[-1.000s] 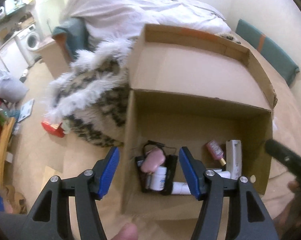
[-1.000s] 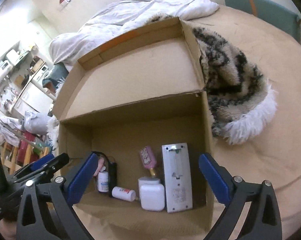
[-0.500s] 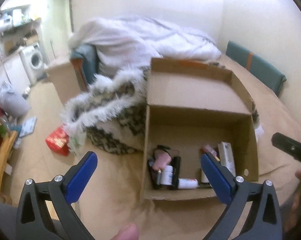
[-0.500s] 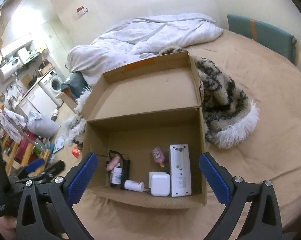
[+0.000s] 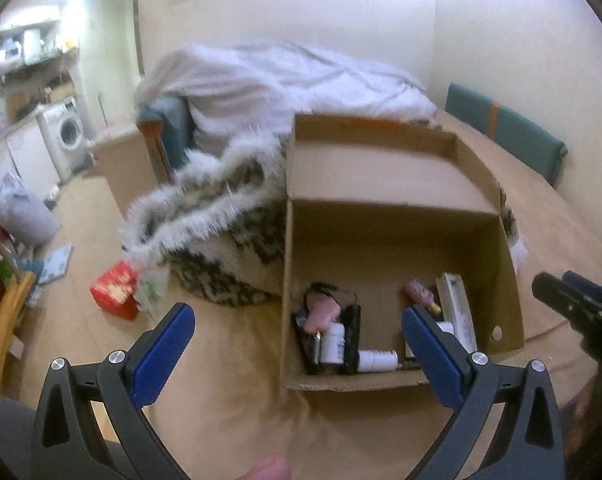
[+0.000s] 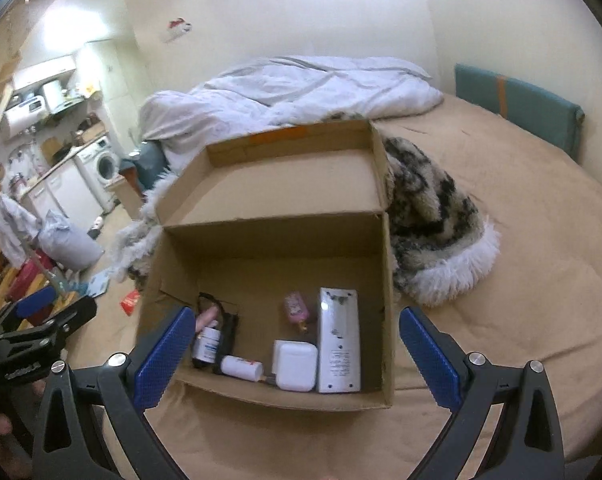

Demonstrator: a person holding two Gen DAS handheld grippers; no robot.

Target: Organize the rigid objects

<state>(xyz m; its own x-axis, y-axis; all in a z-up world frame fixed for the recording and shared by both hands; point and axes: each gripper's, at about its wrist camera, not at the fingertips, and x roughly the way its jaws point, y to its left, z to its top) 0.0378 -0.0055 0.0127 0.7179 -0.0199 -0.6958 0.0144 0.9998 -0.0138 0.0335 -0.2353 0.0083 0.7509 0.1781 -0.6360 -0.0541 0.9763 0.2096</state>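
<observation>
On tan bedspread (image 6: 521, 240): open cardboard box (image 6: 387, 320) holding white case (image 6: 295, 364), tall white remote-like device (image 6: 338, 344), pink bottle (image 6: 297, 308), small white bottles (image 6: 241, 367). Left gripper (image 5: 297, 344) jaws just opened wide, empty. Right gripper (image 6: 295, 344) spread wide, empty. Both short of box.

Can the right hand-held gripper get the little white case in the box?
Probably yes. The right hand-held gripper is open and empty, the cardboard box has no lid over it, and the white case lies uncovered near the front wall, though the tall white device sits right beside it.
</observation>
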